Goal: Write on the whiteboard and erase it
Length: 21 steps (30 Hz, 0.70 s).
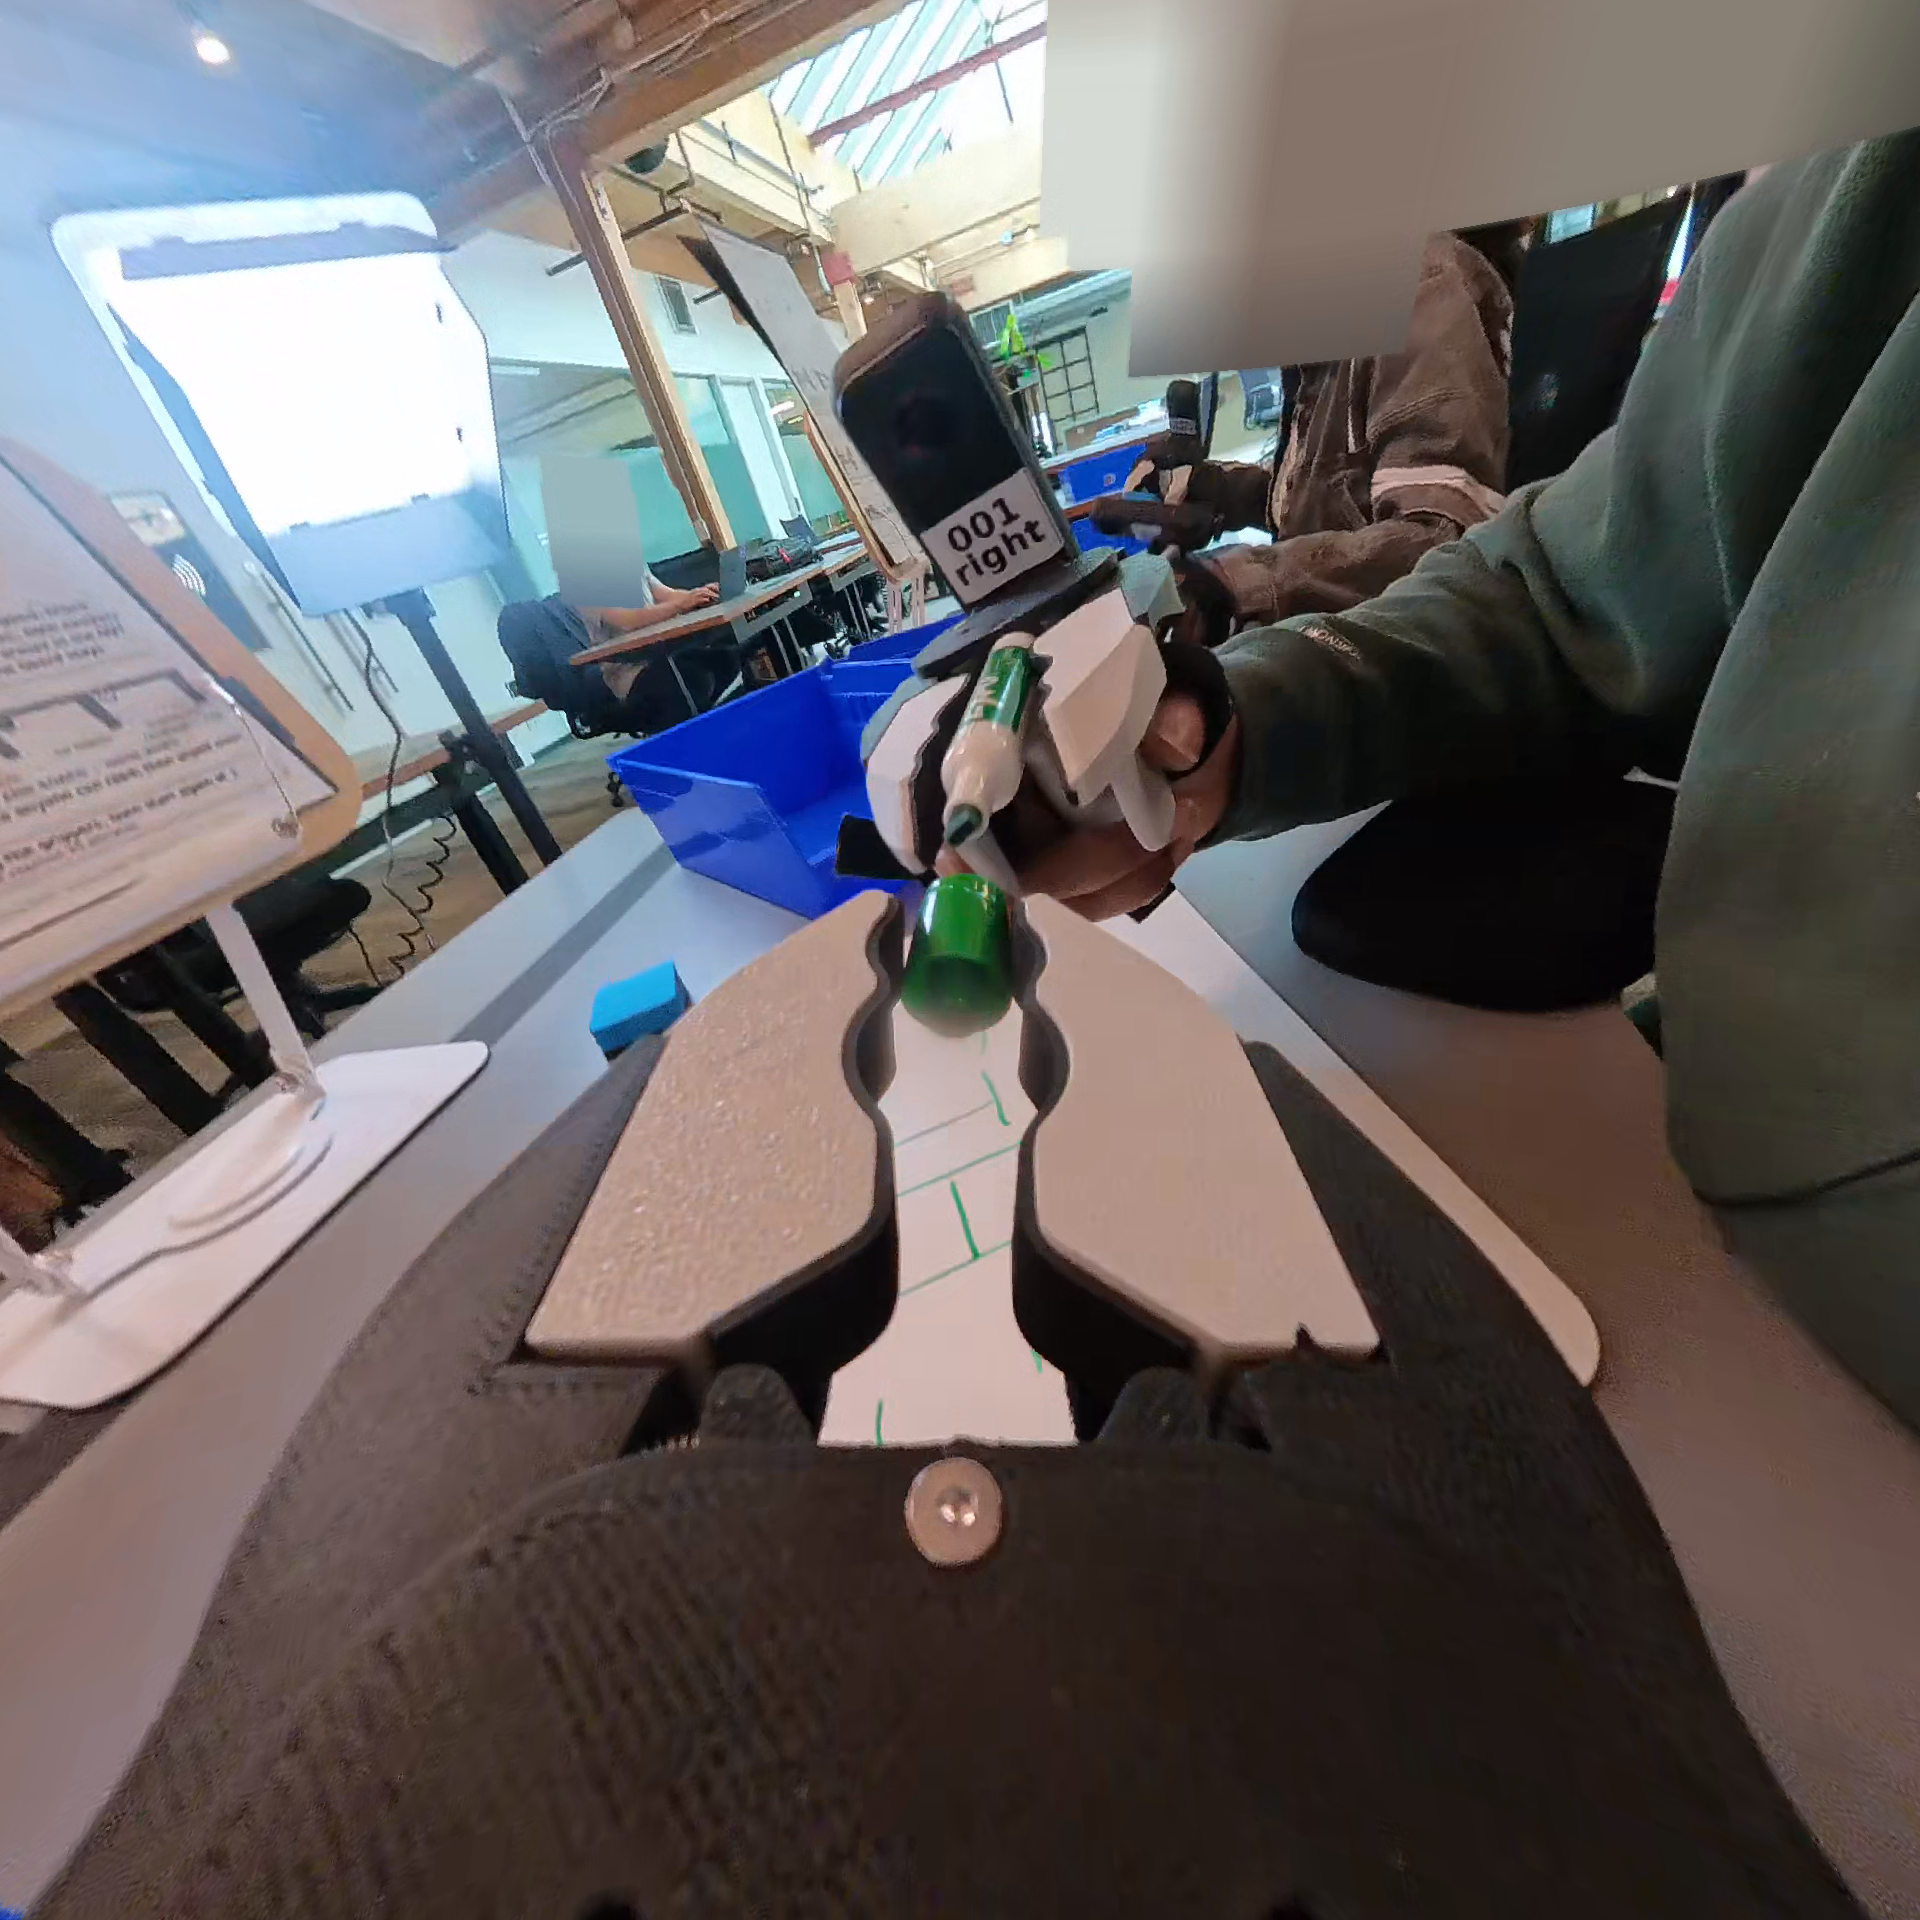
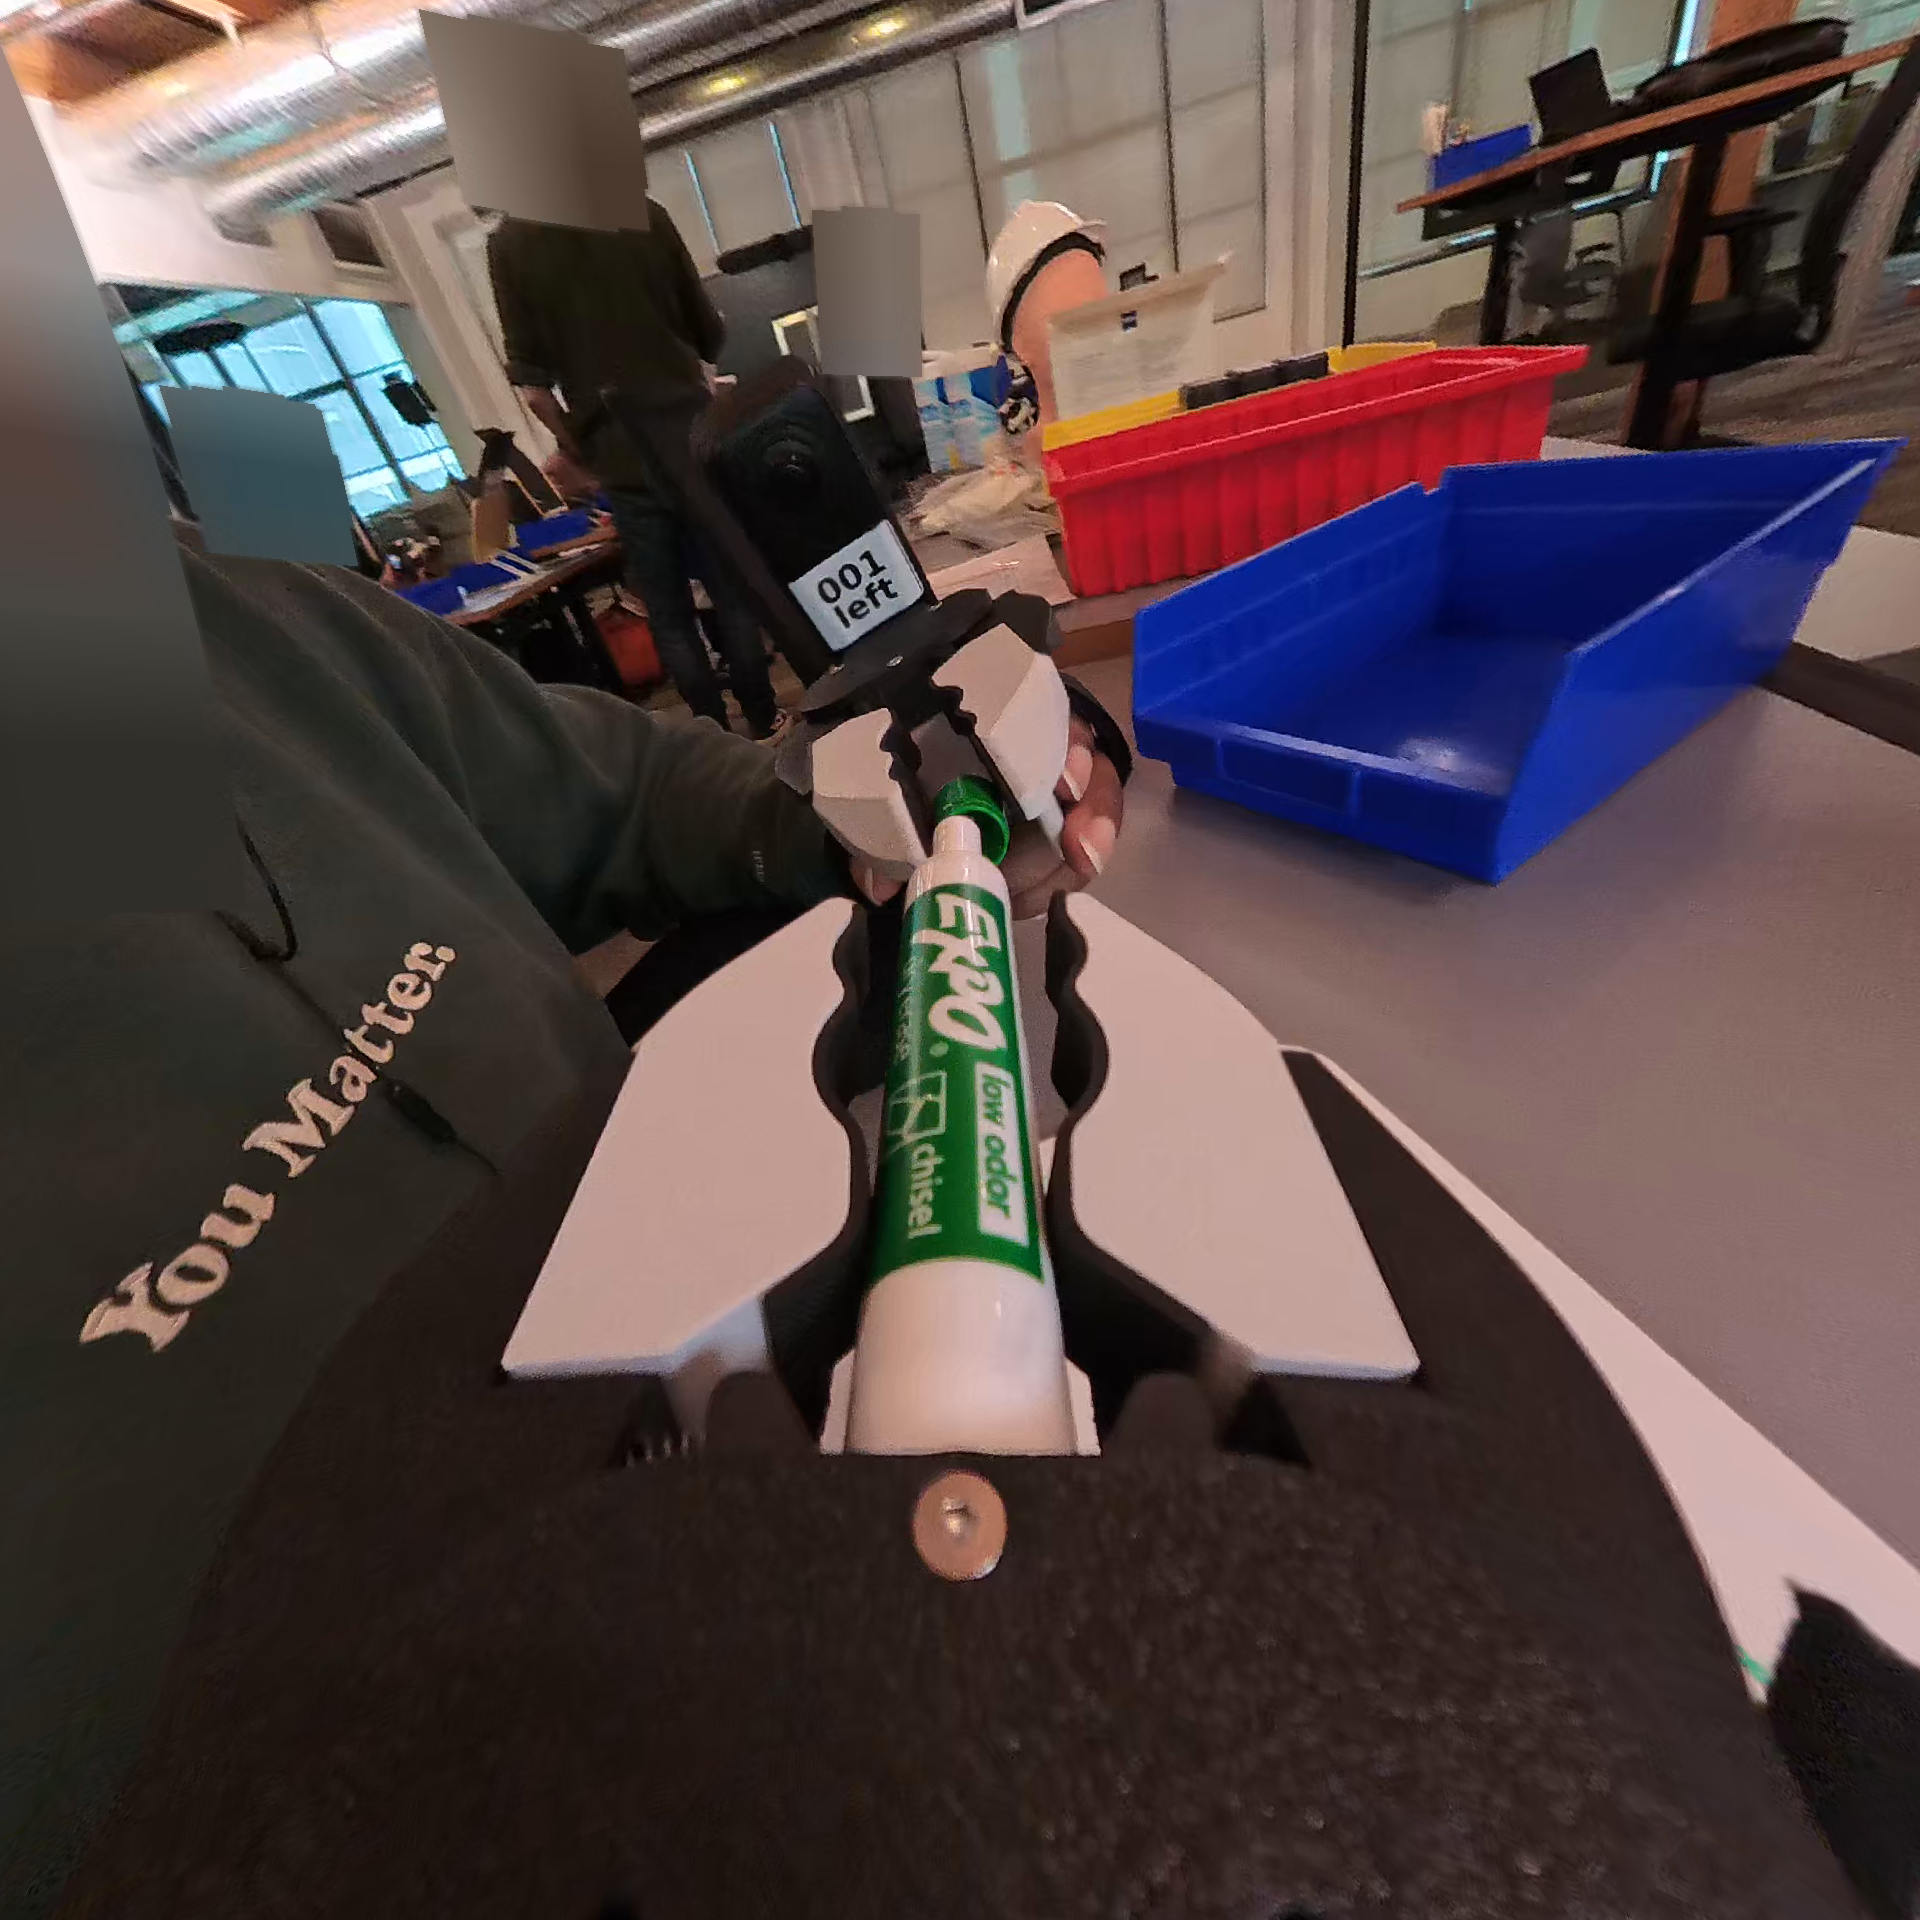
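Note:
My right gripper (image 2: 956,914) is shut on a green and white whiteboard marker (image 2: 961,1143) that points forward along its fingers. My left gripper (image 1: 958,935) is shut on the marker's green cap (image 1: 954,961). The two grippers face each other above the white whiteboard (image 1: 951,1397), which lies flat on the table and bears green lines (image 1: 961,1216). The marker's tip (image 1: 962,826) is right at the mouth of the cap (image 2: 975,816); I cannot tell whether it is inside. The right gripper (image 1: 987,800) shows in the left wrist view, and the left gripper (image 2: 961,810) in the right wrist view.
A blue eraser block (image 1: 639,1003) lies on the grey table left of the whiteboard. An open blue bin (image 2: 1475,665) stands beyond it, with a red bin (image 2: 1299,468) behind. A sign holder on a white base (image 1: 239,1174) stands at the left. The person's green sleeves are close by. Less than 4 cm separates the two grippers' tips.

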Each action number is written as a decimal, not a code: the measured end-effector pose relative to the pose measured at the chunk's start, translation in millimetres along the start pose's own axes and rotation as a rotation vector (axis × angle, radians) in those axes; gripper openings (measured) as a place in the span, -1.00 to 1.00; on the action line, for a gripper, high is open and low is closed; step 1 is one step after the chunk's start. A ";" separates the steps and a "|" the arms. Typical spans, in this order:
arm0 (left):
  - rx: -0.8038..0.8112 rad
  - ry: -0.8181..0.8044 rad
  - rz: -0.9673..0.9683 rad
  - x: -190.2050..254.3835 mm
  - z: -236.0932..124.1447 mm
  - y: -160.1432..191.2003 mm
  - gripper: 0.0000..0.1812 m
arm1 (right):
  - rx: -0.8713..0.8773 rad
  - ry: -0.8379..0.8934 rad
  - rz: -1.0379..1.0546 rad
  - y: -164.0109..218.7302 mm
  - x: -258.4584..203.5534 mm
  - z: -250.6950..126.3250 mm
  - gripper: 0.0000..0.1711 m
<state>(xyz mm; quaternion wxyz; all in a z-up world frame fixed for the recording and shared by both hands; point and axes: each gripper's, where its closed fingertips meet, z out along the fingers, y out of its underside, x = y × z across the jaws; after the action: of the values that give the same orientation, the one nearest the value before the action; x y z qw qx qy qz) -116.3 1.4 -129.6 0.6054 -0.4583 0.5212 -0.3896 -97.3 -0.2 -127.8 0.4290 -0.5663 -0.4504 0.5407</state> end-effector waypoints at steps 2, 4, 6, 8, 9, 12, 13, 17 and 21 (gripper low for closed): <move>-0.010 -0.001 0.048 2.0 5.7 -4.1 -0.79 | 0.003 -0.014 0.003 -1.2 -3.1 0.2 -0.61; -0.007 0.016 0.052 4.5 10.8 -7.9 -0.79 | -0.004 -0.011 0.004 1.4 -5.6 -0.5 -0.61; -0.023 0.034 0.080 7.8 16.9 -7.7 -0.79 | -0.013 -0.003 0.003 5.4 -7.4 -1.1 -0.61; -0.045 0.058 0.119 13.6 24.2 -6.8 -0.78 | -0.018 -0.002 0.014 8.5 -9.1 -2.1 -0.61; -0.056 0.068 0.137 15.8 27.5 -6.5 -0.78 | -0.017 -0.001 0.020 9.5 -9.9 -2.1 -0.61; -0.083 0.067 0.181 12.4 31.6 -7.3 -0.79 | 0.002 0.020 0.048 8.7 -8.3 -5.0 -0.61; -0.102 0.065 0.217 12.0 32.7 -6.3 -0.79 | 0.004 0.030 0.057 8.8 -7.2 -6.0 -0.61; -0.112 0.117 0.252 16.0 34.8 -9.7 -0.80 | 0.042 0.008 0.119 8.8 -10.3 -7.7 -0.62; -0.134 0.149 0.309 21.0 35.5 -6.8 -0.80 | 0.071 -0.021 0.196 13.0 -12.3 -8.4 -0.62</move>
<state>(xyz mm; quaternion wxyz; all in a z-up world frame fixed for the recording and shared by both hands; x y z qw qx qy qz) -78.0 -15.1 -127.5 0.5858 -0.3819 0.6537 -0.2893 -88.4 -15.1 -137.3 0.3892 -0.5865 -0.3780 0.6014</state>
